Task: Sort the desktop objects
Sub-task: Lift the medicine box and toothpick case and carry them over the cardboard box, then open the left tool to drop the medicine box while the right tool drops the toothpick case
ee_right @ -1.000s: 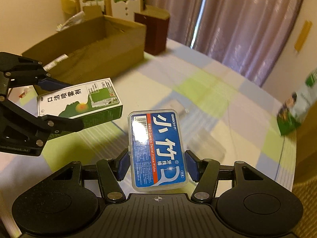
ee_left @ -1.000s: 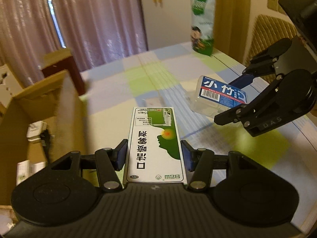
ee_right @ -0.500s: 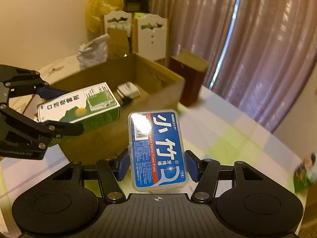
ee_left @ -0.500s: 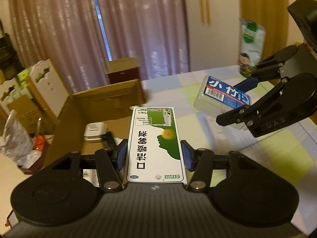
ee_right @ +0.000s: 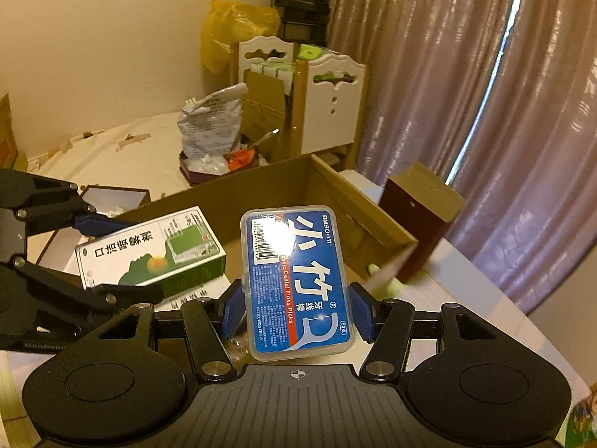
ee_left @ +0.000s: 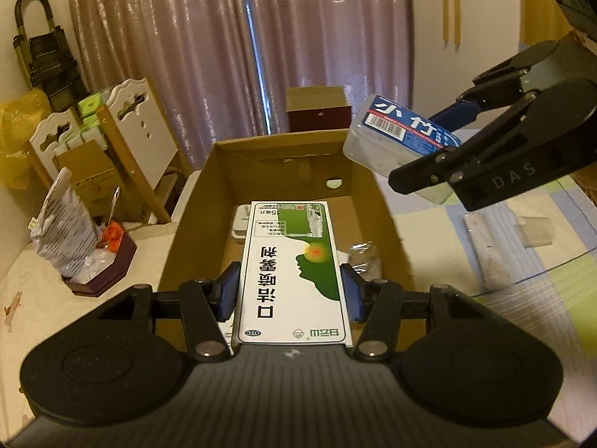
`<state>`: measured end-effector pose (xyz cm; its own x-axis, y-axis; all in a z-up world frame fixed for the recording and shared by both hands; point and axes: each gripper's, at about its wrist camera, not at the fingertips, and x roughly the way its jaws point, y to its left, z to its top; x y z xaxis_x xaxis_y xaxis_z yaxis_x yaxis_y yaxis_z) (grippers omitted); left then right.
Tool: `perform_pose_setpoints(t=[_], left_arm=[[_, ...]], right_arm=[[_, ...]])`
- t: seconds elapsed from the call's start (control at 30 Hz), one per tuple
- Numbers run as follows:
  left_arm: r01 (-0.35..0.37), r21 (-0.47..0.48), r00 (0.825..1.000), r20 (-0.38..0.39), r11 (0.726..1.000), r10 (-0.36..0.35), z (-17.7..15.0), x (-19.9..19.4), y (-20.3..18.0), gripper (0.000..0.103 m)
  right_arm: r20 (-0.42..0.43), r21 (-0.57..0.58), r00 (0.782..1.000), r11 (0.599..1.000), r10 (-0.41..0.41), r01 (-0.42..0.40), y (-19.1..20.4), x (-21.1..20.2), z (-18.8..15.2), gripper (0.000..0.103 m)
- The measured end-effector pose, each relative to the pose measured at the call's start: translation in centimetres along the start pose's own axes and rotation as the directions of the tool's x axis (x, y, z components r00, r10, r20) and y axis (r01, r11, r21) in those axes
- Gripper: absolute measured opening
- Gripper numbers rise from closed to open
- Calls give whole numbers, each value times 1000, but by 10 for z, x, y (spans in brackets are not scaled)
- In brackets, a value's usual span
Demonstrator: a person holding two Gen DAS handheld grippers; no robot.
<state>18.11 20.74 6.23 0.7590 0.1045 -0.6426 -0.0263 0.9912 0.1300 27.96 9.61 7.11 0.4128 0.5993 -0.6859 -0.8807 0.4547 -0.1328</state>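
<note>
My left gripper [ee_left: 290,291] is pinching the green and white spray box [ee_left: 293,272] by its long sides, blue pads pressed flat against it, label facing up. The box hangs over the open cardboard box [ee_left: 283,160], above its near end. Down inside I can see a white adapter [ee_left: 238,224] on the floor of the carton and a crumpled bit of clear wrap [ee_left: 363,259] toward its right wall. My right gripper [ee_right: 294,308] is clamped on the blue floss pick case [ee_right: 296,283], held lid up; from the left wrist view that case [ee_left: 395,138] sits over the carton's far right corner. The two held items are near each other but apart. On the checked tablecloth [ee_left: 522,280] right of the carton lie a clear flat strip [ee_left: 485,254] and a small clear cup [ee_left: 533,229]
</note>
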Motion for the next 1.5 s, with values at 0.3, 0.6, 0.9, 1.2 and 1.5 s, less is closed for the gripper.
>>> perform_pose_setpoints(t=[0.3, 0.6, 0.9, 1.2, 1.5], left_arm=[[-6, -16, 1000, -19, 1000, 6, -3, 15, 22, 50], [12, -17, 999, -52, 1000, -13, -6, 40, 31, 50], [34, -17, 996, -81, 999, -35, -10, 64, 33, 50], [54, -18, 993, -108, 998, -55, -13, 85, 36, 50], [58, -18, 991, -116, 998, -60, -14, 91, 37, 51]], right_arm=[[-24, -9, 1000, 1000, 20, -21, 8, 31, 13, 58], [-51, 2, 999, 1000, 11, -11, 3, 53, 16, 58], [-80, 17, 997, 1000, 4, -3, -2, 71, 15, 58], [-102, 28, 995, 1000, 13, -11, -5, 87, 14, 58], [-111, 31, 994, 999, 23, -20, -2, 97, 14, 58]])
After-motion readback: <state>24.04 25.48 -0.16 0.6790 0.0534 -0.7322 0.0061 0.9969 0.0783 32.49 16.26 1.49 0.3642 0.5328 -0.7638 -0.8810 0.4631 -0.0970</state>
